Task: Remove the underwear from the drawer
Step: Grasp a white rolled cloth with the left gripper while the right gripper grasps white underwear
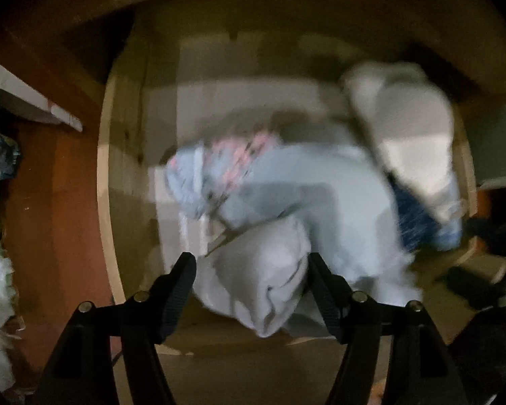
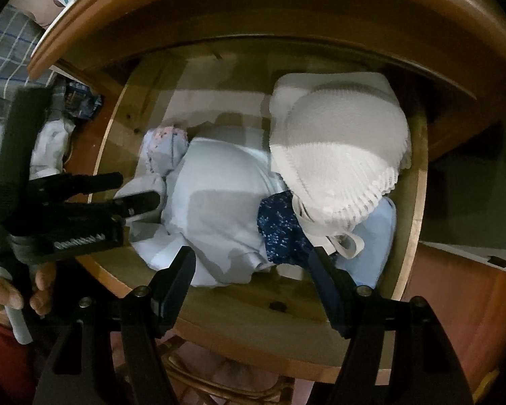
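Two tongs over one open drawer (image 2: 418,182), and the main risk is grabbing more than one garment at once. The underwear sits in a loose pile inside the drawer: a pale grey-blue piece (image 2: 219,202) in the middle, a dark blue speckled piece (image 2: 280,229) tucked partly under a white ribbed garment (image 2: 340,155), and a small pink-patterned piece (image 2: 165,145) at the far left of the pile. The left tongs (image 1: 253,290) point straight down with jaws spread; a fold of pale cloth (image 1: 263,283) sits between them, but that view is motion-blurred and I can't see the pads pressing on it, so I read them as released. If they clench now they probably pinch a thin fold that could slip free on lift, or drag the neighbouring layer with it. The right tongs (image 2: 253,287) hang steeply downward above the near edge of the pile, jaws spread, nothing gripped; they straddle the border between the grey-blue and dark blue pieces, so a closure could catch both. The white strap loop (image 2: 347,246) near the right jaw could snag. The left tool's body crowds the drawer's left side in the right view, held by a hand (image 2: 13,290) at lower left, so the two could collide if they converge.
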The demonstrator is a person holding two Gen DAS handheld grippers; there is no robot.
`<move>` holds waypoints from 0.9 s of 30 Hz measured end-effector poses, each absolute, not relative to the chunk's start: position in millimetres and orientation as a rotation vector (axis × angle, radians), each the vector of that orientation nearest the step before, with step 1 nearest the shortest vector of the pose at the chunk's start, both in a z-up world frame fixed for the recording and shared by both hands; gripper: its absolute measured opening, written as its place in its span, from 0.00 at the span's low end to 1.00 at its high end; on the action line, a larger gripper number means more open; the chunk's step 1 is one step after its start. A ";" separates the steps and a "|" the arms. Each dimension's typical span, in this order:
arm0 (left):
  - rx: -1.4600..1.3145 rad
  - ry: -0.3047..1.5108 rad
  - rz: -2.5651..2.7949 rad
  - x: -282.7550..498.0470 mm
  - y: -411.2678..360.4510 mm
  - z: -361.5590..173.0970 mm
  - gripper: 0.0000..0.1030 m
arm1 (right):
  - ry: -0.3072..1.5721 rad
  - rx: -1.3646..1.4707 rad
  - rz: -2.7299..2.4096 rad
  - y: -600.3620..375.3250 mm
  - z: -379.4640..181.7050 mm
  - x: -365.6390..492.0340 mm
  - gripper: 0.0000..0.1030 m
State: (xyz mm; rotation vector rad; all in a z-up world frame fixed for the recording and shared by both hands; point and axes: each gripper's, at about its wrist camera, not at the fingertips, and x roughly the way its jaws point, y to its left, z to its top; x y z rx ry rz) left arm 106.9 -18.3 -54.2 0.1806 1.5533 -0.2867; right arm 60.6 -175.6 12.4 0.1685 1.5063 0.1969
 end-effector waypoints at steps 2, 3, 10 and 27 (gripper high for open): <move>0.199 1.564 -0.267 107.3 -17.6 -57.7 0.68 | 1.508 0.164 0.195 -175.2 11.6 62.6 0.65; 0.194 1.562 -0.261 108.3 -16.1 -57.5 0.68 | 1.509 0.159 0.196 -174.2 11.0 64.0 0.65; 0.068 1.576 -0.231 115.9 8.0 -59.4 0.44 | 1.534 0.139 0.218 -160.2 2.2 75.5 0.66; -0.045 1.469 -0.256 115.3 45.2 -24.2 0.38 | 1.664 0.052 0.200 -107.6 -46.8 110.3 0.85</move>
